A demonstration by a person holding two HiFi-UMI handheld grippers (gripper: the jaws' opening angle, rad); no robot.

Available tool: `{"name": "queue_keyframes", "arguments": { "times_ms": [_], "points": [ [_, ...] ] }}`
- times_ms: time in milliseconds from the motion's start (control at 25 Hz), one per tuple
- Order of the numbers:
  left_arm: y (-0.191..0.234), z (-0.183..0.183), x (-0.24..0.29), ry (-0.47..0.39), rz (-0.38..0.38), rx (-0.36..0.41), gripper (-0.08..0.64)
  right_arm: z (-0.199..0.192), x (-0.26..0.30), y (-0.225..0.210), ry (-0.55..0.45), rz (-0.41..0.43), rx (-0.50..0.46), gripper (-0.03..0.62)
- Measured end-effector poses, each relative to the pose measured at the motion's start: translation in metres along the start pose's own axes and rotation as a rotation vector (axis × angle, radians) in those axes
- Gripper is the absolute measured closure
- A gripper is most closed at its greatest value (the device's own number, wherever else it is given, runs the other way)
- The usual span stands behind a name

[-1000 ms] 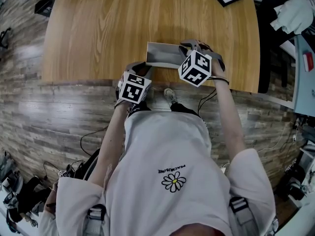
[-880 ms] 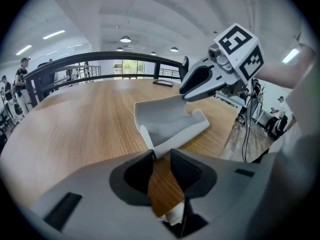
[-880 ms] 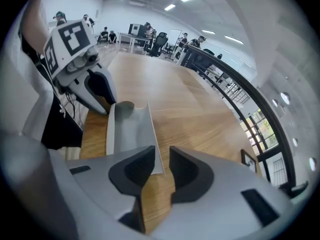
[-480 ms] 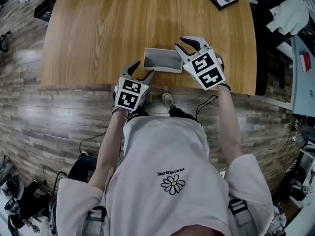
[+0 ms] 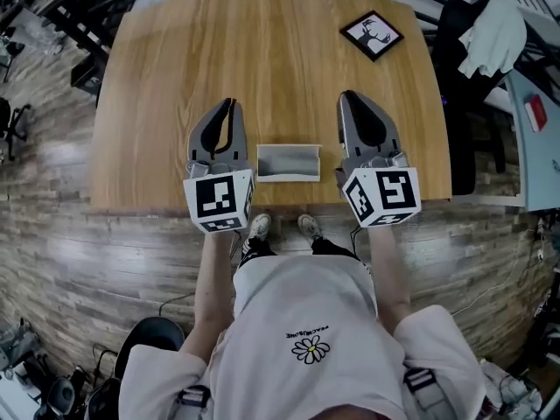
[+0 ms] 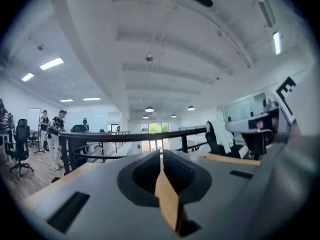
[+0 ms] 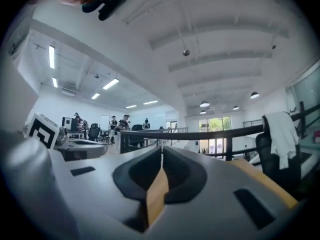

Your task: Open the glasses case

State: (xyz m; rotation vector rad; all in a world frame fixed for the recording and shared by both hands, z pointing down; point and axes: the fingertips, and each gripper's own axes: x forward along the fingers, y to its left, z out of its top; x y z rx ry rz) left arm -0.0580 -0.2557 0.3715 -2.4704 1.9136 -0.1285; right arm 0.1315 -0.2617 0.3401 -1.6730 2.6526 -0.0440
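Note:
The grey glasses case (image 5: 288, 163) lies on the wooden table (image 5: 271, 59) near its front edge; a lighter strip runs along its near side, and I cannot tell if the lid is up. My left gripper (image 5: 229, 103) hovers just left of the case, lifted off the table and pointing level away from me. My right gripper (image 5: 348, 95) hovers the same way just right of it. Neither touches the case. Both pairs of jaws are closing with nothing between them. In the left gripper view (image 6: 161, 156) and the right gripper view (image 7: 161, 151) the tips meet, and the case is out of sight.
A black framed picture (image 5: 372, 35) lies at the table's far right. A dark chair with a white garment (image 5: 486, 24) stands to the right of the table. The person's shoes (image 5: 282, 227) show just below the front edge. Both gripper views look out over a black railing (image 6: 125, 136) into an office.
Both grippers came off the case, rose and turned from pointing down to level. Their jaws opened half a second ago and have closed again. The case stays on the table between them.

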Motion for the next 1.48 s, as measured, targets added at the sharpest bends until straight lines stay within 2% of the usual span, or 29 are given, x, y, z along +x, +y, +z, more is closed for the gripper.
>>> {"name": "queue_keyframes", "arguments": {
  "times_ms": [160, 320, 640, 1480],
  "points": [
    [-0.009, 0.057, -0.02, -0.176, 0.067, -0.024, 0.545, 0.026, -0.021, 0.004, -0.111, -0.044, -0.011, 0.583],
    [-0.034, 0.073, -0.028, -0.239, 0.027, -0.008, 0.545, 0.031, -0.037, 0.008, -0.151, -0.091, -0.085, 0.584],
    [-0.057, 0.063, -0.016, -0.199, -0.029, -0.029, 0.545, 0.018, -0.044, 0.003, -0.115, -0.108, -0.041, 0.586],
    [-0.06, 0.053, -0.016, -0.173, -0.047, -0.039, 0.545, 0.014, -0.057, -0.007, -0.094, -0.16, -0.053, 0.586]
  ]
}}
